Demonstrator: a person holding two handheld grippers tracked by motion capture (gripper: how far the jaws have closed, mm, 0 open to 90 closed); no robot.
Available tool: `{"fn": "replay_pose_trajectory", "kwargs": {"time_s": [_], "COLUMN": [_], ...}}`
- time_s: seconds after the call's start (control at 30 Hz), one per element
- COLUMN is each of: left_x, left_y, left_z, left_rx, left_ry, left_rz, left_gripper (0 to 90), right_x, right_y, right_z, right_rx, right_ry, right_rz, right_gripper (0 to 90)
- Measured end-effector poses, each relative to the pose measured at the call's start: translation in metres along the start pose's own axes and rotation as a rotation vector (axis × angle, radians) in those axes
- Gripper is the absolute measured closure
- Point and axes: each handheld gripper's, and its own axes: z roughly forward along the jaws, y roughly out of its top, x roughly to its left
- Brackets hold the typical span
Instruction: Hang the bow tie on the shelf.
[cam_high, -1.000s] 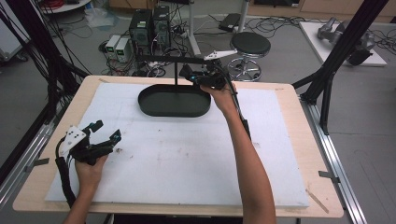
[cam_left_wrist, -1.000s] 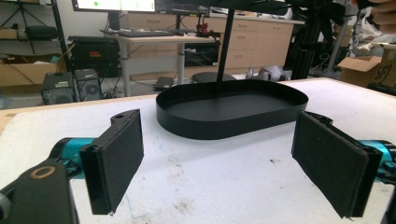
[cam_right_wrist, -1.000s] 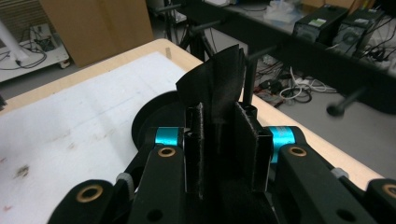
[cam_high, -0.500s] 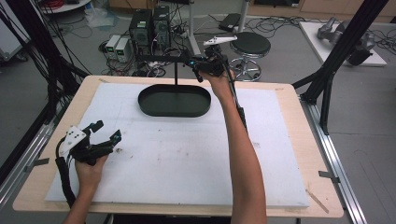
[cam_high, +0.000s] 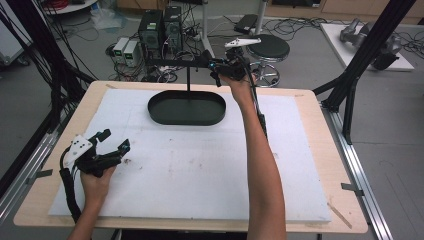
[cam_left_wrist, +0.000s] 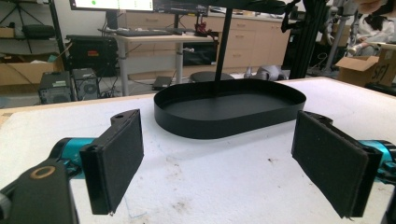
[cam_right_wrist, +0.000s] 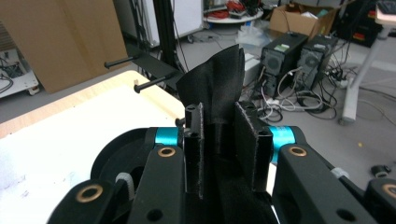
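High view: right gripper (cam_high: 216, 76) raised beside stand crossbar (cam_high: 175, 62), jaws pinching black fabric strip (cam_right_wrist: 215, 84) | left gripper (cam_high: 114, 140) low on white foam mat (cam_high: 200, 165), jaws spread | black oval tray (cam_high: 186, 108) between them.

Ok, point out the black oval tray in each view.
High view: black oval tray at the far middle of the white mat.
Left gripper view: centre, beyond the open fingers.
Right gripper view: lower left, mostly behind the gripper.
Shared landmark: the thin black post rising from the tray.
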Motion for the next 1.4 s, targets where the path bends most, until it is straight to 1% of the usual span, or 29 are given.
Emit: {"fn": "replay_pose_trajectory", "kwargs": {"time_s": [0.03, 0.07, 0.13, 0.27, 0.33, 0.5, 0.57, 0.6, 0.67, 0.73, 0.83, 1.07, 1.13, 1.17, 1.23, 1.33, 1.4], "left_x": [0.000, 0.000, 0.000, 0.000, 0.000, 0.000, 0.000, 0.000, 0.000, 0.000, 0.000, 0.000, 0.000, 0.000, 0.000, 0.000, 0.000], "left_y": [0.000, 0.000, 0.000, 0.000, 0.000, 0.000, 0.000, 0.000, 0.000, 0.000, 0.000, 0.000, 0.000, 0.000, 0.000, 0.000, 0.000], "left_z": [0.000, 0.000, 0.000, 0.000, 0.000, 0.000, 0.000, 0.000, 0.000, 0.000, 0.000, 0.000, 0.000, 0.000, 0.000, 0.000, 0.000], "left_rx": [0.000, 0.001, 0.001, 0.003, 0.002, 0.000, -0.004, -0.004, -0.001, -0.005, -0.004, -0.002, -0.001, -0.002, -0.004, -0.003, -0.004], "left_ry": [0.000, -0.002, -0.003, -0.004, -0.004, -0.004, -0.003, -0.003, -0.003, -0.004, -0.004, -0.004, -0.005, -0.005, -0.004, -0.004, -0.005], "left_rz": [0.000, 0.001, 0.001, 0.000, -0.001, -0.002, -0.012, -0.012, -0.009, -0.011, -0.011, -0.011, -0.012, -0.012, -0.013, -0.013, -0.012], "left_gripper": [17.0, 17.0, 17.0, 17.0, 17.0, 17.0, 16.9, 16.9, 16.9, 16.9, 17.0, 17.0, 16.9, 16.9, 17.0, 17.0, 17.0], "right_x": [0.000, 0.000, 0.000, -0.003, -0.007, -0.014, -0.015, -0.014, -0.014, -0.015, -0.017, -0.020, -0.020, -0.019, -0.019, -0.019, -0.020], "right_y": [0.000, 0.000, 0.001, 0.001, 0.001, -0.001, -0.001, -0.002, -0.003, -0.005, -0.008, -0.011, -0.012, -0.015, -0.016, -0.019, -0.021], "right_z": [0.001, 0.002, 0.003, 0.003, 0.000, -0.007, -0.007, -0.007, -0.006, -0.006, -0.007, -0.006, -0.006, -0.006, -0.006, -0.006, -0.007], "right_rx": [-0.021, -0.033, -0.040, -0.029, -0.034, -0.029, -0.024, -0.018, -0.013, -0.004, 0.002, 0.014, 0.007, -0.003, -0.001, -0.004, -0.008], "right_ry": [0.002, 0.007, -0.008, -0.028, -0.041, -0.072, -0.078, -0.087, -0.087, -0.097, -0.103, -0.125, -0.128, -0.137, -0.137, -0.149, -0.151], "right_rz": [-0.011, -0.012, -0.025, -0.025, -0.016, -0.018, -0.026, -0.037, -0.045, -0.052, -0.037, -0.042, -0.044, -0.055, -0.056, -0.058, -0.050], "right_gripper": [74.1, 74.1, 74.1, 74.1, 74.1, 74.1, 74.0, 73.9, 73.9, 73.8, 73.4, 73.3, 73.0, 72.9, 72.4, 68.8, 68.6]}}
